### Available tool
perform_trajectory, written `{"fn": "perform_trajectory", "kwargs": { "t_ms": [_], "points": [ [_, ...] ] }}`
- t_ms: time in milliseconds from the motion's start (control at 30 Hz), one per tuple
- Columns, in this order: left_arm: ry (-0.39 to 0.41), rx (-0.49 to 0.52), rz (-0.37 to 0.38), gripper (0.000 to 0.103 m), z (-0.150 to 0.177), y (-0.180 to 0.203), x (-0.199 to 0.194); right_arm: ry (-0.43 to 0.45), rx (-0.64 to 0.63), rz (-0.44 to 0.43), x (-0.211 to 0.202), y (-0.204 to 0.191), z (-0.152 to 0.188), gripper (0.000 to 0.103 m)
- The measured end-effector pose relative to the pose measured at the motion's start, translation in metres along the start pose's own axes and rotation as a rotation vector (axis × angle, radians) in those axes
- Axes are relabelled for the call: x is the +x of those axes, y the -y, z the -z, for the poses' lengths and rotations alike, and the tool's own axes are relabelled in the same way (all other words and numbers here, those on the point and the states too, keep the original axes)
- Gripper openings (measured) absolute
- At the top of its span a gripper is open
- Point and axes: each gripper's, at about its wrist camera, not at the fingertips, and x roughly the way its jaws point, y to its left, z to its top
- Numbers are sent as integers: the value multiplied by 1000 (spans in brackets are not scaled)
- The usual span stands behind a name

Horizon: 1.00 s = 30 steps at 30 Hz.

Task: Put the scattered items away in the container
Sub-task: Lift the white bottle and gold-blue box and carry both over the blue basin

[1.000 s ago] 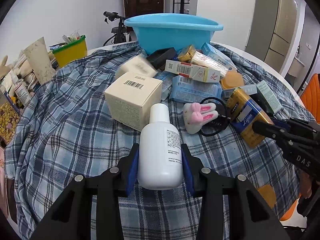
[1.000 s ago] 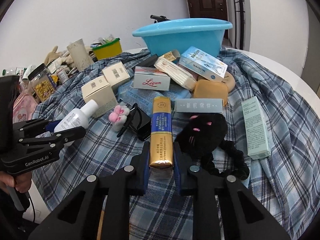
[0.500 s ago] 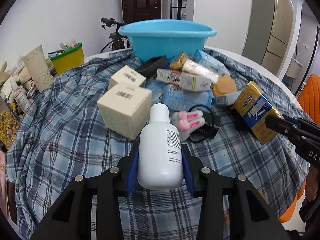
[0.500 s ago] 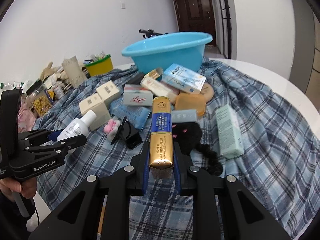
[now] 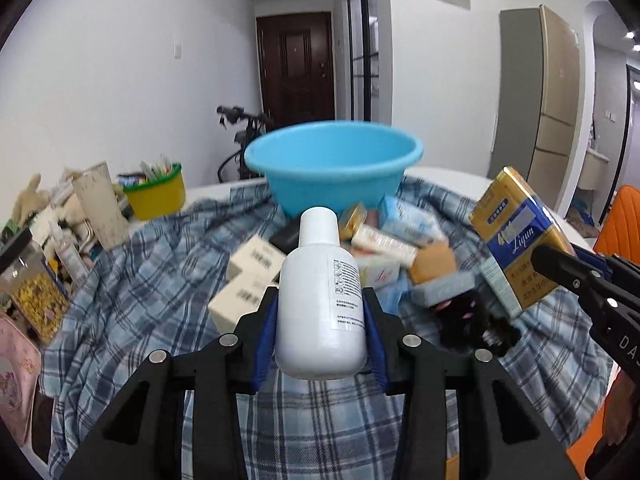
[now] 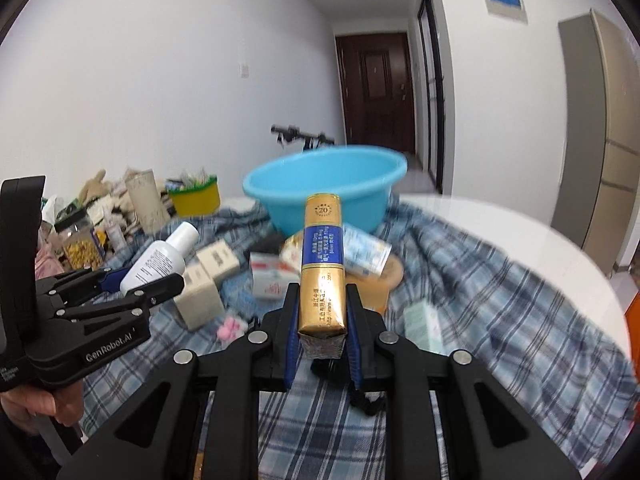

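My left gripper [image 5: 320, 316] is shut on a white bottle [image 5: 320, 300], held in the air with its cap pointing toward the blue basin [image 5: 332, 168]. My right gripper [image 6: 322, 322] is shut on a gold and blue box [image 6: 323, 264], also lifted above the cloth. The basin [image 6: 324, 188] stands at the far side of the pile and looks empty on the side I see. In the left wrist view the gold and blue box [image 5: 516, 240] hangs at the right; in the right wrist view the white bottle [image 6: 160, 262] shows at the left.
Several small boxes [image 5: 248, 280], an orange pad [image 5: 434, 262] and a black plush toy [image 5: 468, 320] lie on the plaid cloth [image 5: 160, 280]. A yellow tub [image 5: 158, 196] and jars crowd the far left. A pale green box [image 6: 424, 326] lies right of the right gripper. A hand [image 6: 44, 404] holds the left gripper.
Both grippers have risen off the cloth with the bottle and the box and tipped upward; the basin now sits lower and nearer the middle of each view.
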Motion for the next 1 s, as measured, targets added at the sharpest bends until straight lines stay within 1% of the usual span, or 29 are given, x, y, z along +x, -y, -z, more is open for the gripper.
{"fn": "perform_trajectory", "kwargs": {
  "t_ms": [200, 467, 533, 700, 833, 1000],
  "points": [
    [23, 12, -1, 42, -9, 2, -11, 29, 5, -14, -11, -2, -10, 19],
    [39, 16, 9, 42, -24, 3, -12, 39, 6, -27, -5, -2, -27, 19],
    [45, 25, 5, 42, -30, 5, -8, 53, 3, -27, -3, -2, -34, 19],
    [59, 34, 20, 42, -50, 7, -1, 82, -25, -21, 5, -4, -56, 19],
    [99, 51, 8, 42, -67, 9, -2, 105, -32, -19, 11, -4, -72, 19],
    [125, 27, 6, 42, -87, 5, 0, 142, -23, -11, 12, -3, -84, 19]
  ]
}}
